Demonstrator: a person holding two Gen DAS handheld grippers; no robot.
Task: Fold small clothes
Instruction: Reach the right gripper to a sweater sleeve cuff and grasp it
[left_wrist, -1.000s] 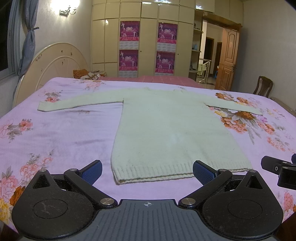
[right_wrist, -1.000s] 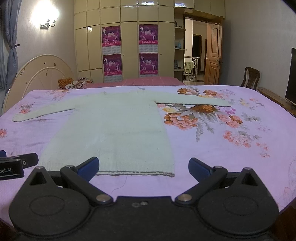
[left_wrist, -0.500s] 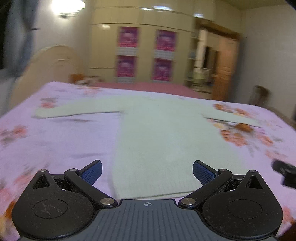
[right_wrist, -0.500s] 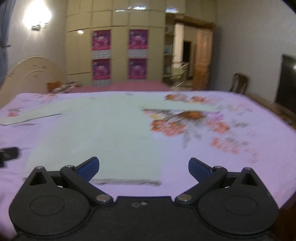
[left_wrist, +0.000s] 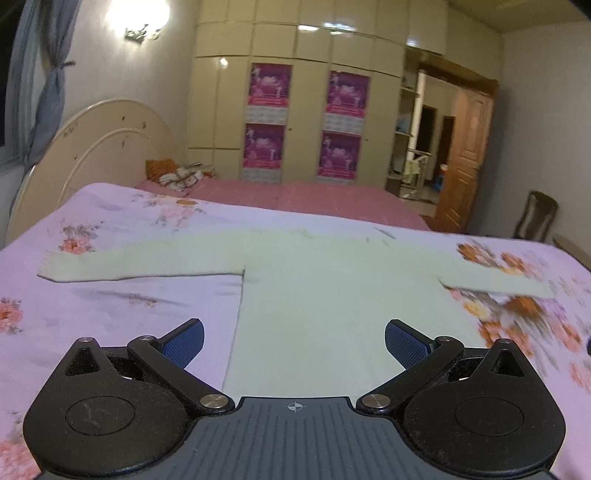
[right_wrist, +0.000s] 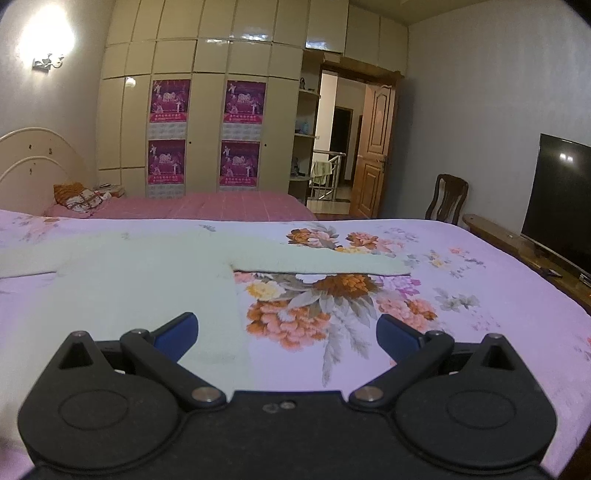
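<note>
Left gripper (left_wrist: 293, 341): black linkage arms with blue ribbed pads, spread wide and holding nothing — it hangs over the lower left part of the sweater body, near the bed's near edge.
Right gripper (right_wrist: 287, 332): same build, fingers wide apart and empty; its left pad is over the sweater's right side edge, its right pad over the printed flowers.
Sweater (left_wrist: 332, 291): pale green knit, long-sleeved, lying flat on the middle of the bed with both sleeves stretched straight out toward the bed's side edges; nothing lies on it.
Bedsheet (right_wrist: 461, 280): lilac cloth with orange and pink flower clusters, smooth, covering the bed from the near edge back.
Pink cover (right_wrist: 229, 205): plain rose-coloured stretch at the bed's far edge, behind the sweater.
Cushions (left_wrist: 177, 175): orange and checked, bunched at the far left corner by the cream arched headboard (left_wrist: 99, 147).
Wardrobe (right_wrist: 207, 122): glossy cream panelled doors along the far wall, with four magenta posters (right_wrist: 242, 101).
Door (right_wrist: 373, 155): brown wood, standing open.
Right view only: a dark television (right_wrist: 561, 195) on a low wooden stand beside the bed's right edge.
Both views: a wooden chair (right_wrist: 445, 199) — near the door.
</note>
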